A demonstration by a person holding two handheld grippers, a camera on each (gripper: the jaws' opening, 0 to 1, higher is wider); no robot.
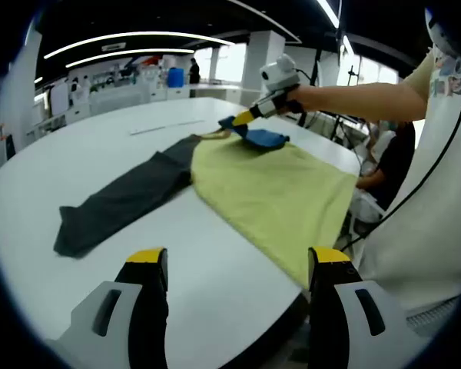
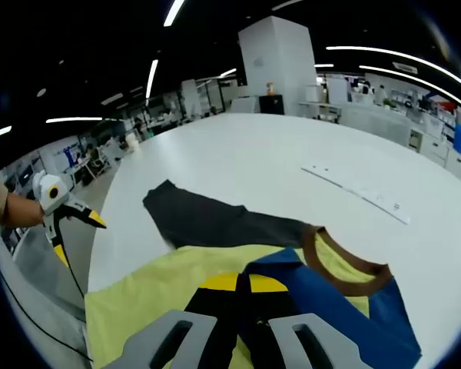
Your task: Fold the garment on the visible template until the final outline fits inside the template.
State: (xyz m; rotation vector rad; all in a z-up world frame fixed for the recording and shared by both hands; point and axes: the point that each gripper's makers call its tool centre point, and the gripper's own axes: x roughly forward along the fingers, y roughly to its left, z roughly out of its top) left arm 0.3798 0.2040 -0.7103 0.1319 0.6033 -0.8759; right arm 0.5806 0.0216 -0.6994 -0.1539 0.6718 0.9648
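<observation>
The yellow shirt with dark grey sleeves and blue shoulder patch (image 1: 273, 184) lies flat on the white round table (image 1: 123, 146), the right gripper (image 2: 242, 296) probably pinching its blue part, the left gripper (image 1: 238, 265) held open above the table edge.

Bright, even light from ceiling strips (image 1: 131, 38); soft glare across the white table (image 2: 292, 154). Faint shadows only. Strong fisheye bending toward the edges in both views. Near jaws slightly soft, background hazy, far windows (image 1: 230, 61) blown out.
</observation>
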